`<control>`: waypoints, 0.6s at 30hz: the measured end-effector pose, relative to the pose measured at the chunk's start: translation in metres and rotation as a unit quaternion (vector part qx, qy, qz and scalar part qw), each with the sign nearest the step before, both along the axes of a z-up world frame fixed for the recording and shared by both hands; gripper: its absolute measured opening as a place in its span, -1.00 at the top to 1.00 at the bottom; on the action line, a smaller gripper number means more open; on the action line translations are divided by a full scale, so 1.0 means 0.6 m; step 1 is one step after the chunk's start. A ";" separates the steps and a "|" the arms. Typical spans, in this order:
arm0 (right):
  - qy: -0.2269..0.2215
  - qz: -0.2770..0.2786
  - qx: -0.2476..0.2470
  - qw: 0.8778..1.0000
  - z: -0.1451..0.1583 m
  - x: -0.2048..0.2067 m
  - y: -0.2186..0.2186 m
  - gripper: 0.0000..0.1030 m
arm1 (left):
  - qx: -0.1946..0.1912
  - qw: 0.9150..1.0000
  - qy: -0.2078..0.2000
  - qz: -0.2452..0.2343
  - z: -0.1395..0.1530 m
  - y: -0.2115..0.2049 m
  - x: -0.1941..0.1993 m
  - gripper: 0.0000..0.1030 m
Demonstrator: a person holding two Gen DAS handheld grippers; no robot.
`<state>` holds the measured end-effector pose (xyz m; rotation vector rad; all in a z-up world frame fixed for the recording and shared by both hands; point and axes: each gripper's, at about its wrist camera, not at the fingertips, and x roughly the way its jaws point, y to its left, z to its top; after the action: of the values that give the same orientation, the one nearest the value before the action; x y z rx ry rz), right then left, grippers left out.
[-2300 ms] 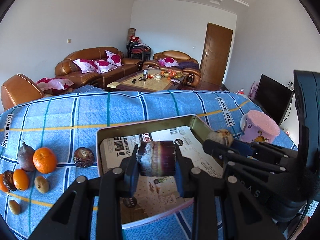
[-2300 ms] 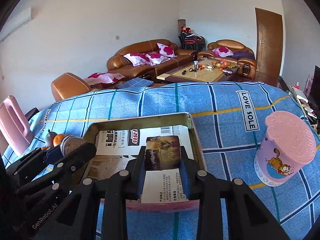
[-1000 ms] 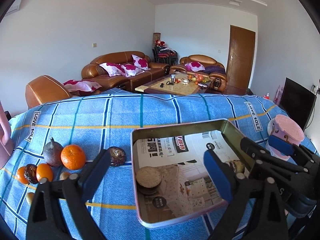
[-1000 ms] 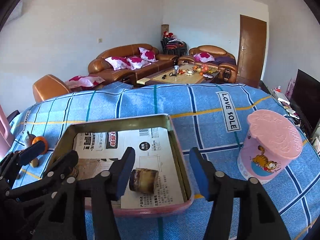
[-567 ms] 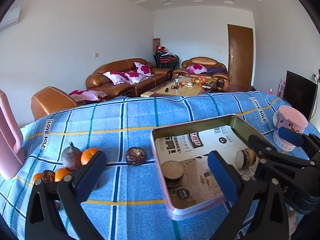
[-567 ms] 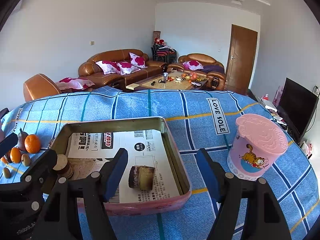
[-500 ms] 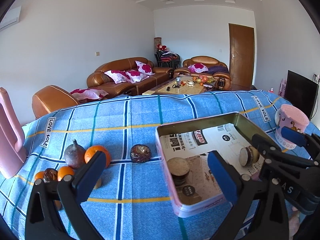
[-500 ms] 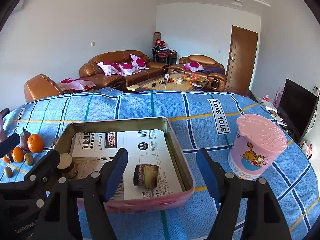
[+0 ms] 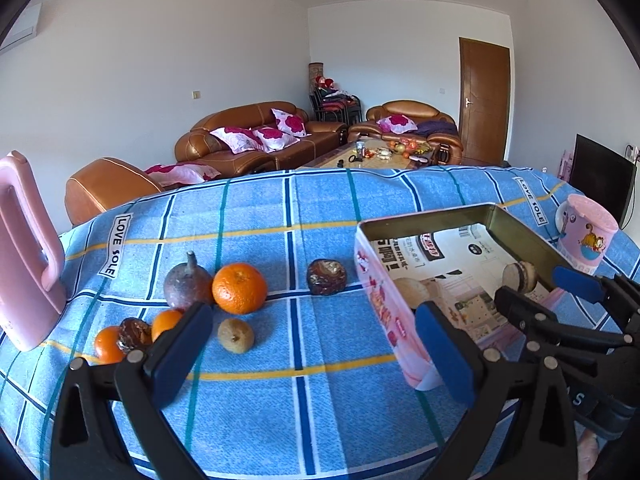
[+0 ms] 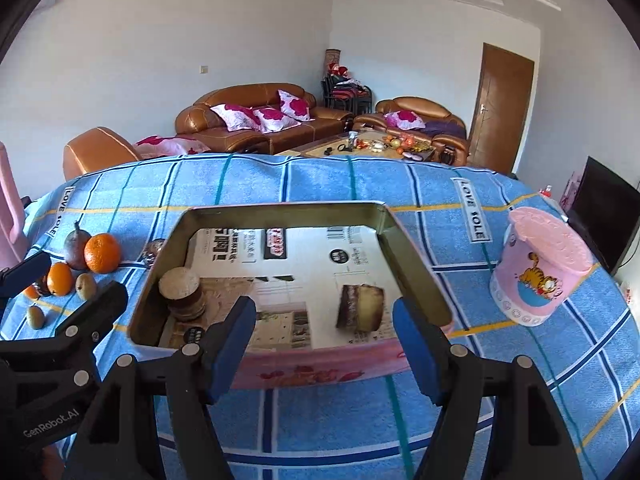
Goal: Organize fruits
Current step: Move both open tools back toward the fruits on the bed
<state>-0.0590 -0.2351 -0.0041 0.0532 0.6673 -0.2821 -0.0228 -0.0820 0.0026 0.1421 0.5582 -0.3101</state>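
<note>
Loose fruit lies on the blue checked cloth in the left wrist view: a big orange [image 9: 239, 288], a purple pear-shaped fruit [image 9: 187, 286], a dark wrinkled fruit [image 9: 326, 277], a small brown fruit [image 9: 236, 335] and two small oranges [image 9: 108, 344]. My left gripper [image 9: 312, 346] hangs open and empty just in front of them. The metal tin [image 10: 280, 210], lined with newspaper, holds a cut brown piece [image 10: 360, 307] and a stack of round slices [image 10: 182, 292]. My right gripper [image 10: 325, 336] stands open at the tin's near wall, with nothing between its pads.
A pink lidded cup [image 10: 540, 264] stands right of the tin. A tall pink plastic thing with a handle [image 9: 24, 252] stands at the table's left edge. Bare cloth lies between fruit and tin. Sofas and a coffee table stand beyond the far edge.
Both grippers have let go of the pieces they held, which now lie in the tin. Both have since slid left, so the fruit pile sits nearer the middle of the left view.
</note>
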 end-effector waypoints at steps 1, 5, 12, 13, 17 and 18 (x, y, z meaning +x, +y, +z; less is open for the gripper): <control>0.000 0.002 0.000 1.000 0.000 0.000 0.007 -0.41 | 0.003 1.000 -0.002 0.003 0.000 0.008 0.002 -1.00; 0.003 0.013 0.003 1.000 -0.001 0.005 0.041 -0.42 | 0.007 1.000 -0.003 0.020 0.001 0.046 0.012 -1.00; 0.005 0.047 -0.007 0.999 0.007 0.017 0.117 -0.54 | -0.005 0.998 0.000 0.055 0.005 0.131 0.038 -1.00; 0.003 0.060 0.002 0.998 0.008 0.018 0.127 -0.55 | -0.007 0.998 0.001 0.059 0.006 0.142 0.041 -1.00; 0.007 0.094 0.010 0.996 0.007 0.025 0.168 -0.55 | -0.007 0.997 0.002 0.074 0.011 0.185 0.053 -1.00; 0.008 0.103 0.008 0.995 0.006 0.027 0.178 -0.55 | -0.007 0.997 0.002 0.078 0.013 0.197 0.056 -1.00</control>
<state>-0.0426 -0.1281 -0.0007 -0.0018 0.6856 -0.0789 0.0106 0.0360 0.0101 0.0832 0.5675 -0.1623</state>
